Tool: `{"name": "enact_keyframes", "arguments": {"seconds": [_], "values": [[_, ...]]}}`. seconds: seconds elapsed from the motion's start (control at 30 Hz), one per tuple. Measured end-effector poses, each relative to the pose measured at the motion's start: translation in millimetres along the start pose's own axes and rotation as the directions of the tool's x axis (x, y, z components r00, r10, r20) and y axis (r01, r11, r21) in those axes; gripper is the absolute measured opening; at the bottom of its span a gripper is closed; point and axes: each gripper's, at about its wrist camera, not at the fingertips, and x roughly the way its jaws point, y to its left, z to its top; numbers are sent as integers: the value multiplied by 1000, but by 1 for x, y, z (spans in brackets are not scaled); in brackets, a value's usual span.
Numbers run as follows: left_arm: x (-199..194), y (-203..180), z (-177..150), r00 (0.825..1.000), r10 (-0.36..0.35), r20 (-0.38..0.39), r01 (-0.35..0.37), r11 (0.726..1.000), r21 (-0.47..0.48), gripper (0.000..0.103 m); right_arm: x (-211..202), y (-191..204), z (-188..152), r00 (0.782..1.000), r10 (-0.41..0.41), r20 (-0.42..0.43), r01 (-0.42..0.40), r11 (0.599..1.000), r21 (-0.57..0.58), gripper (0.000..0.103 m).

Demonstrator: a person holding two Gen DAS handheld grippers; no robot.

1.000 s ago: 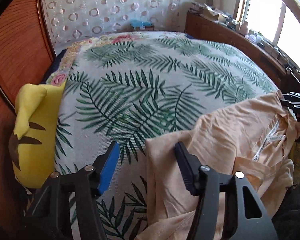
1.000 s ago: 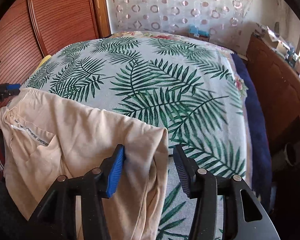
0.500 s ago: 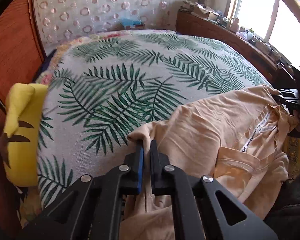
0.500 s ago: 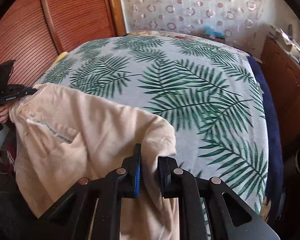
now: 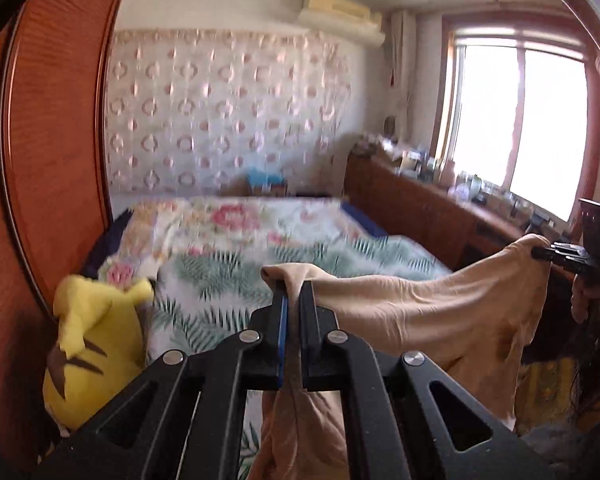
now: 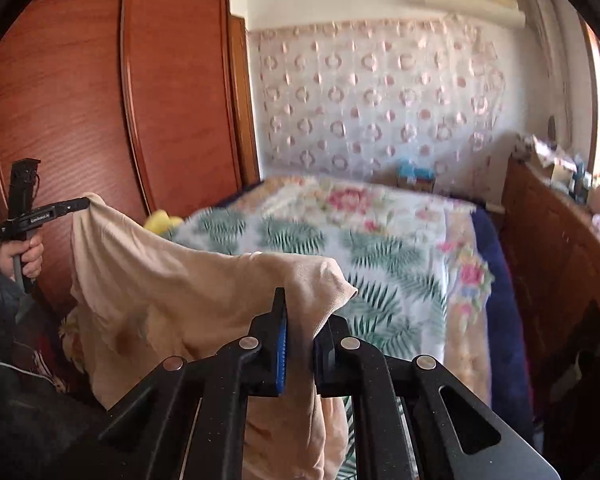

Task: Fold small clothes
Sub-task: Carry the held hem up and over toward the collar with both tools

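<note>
A bed (image 5: 260, 280) is seen running from the near edge of both views to the far wall. It is covered by a white spread printed with green palm fronds (image 6: 380, 272). At the far end, and along the right side in the right wrist view, a quilt with pink flowers (image 5: 236, 216) is laid. A dark blue layer (image 6: 496, 280) is exposed along the bed's right edge, next to a wooden side unit. A yellow plush toy (image 5: 92, 344) with brown markings is seen at the bed's left edge, against the wooden wardrobe; whether it rests on the bed or beside it cannot be told. The far part of the bed is blurred.
</note>
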Motion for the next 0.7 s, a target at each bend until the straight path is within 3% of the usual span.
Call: {"name": "enact_keyframes", "arguments": {"seconds": [0.23, 0.47, 0.57, 0.7], "values": [[-45, -7, 65, 980, -1, 199, -3, 1000, 20, 5, -69, 13, 64, 984, -45, 172, 63, 992, -106, 10], [-68, -8, 115, 953, 19, 301, -37, 998, 54, 6, -112, 28, 113, 958, -58, 282, 118, 972, -202, 10], [-61, -2, 132, 948, 45, 316, -65, 997, 53, 6, -111, 30, 127, 952, -66, 298, 140, 962, -234, 9], [-36, 9, 148, 941, 110, 319, -131, 990, 44, 6, -75, 22, 142, 954, -100, 281, 173, 953, -247, 9]]}}
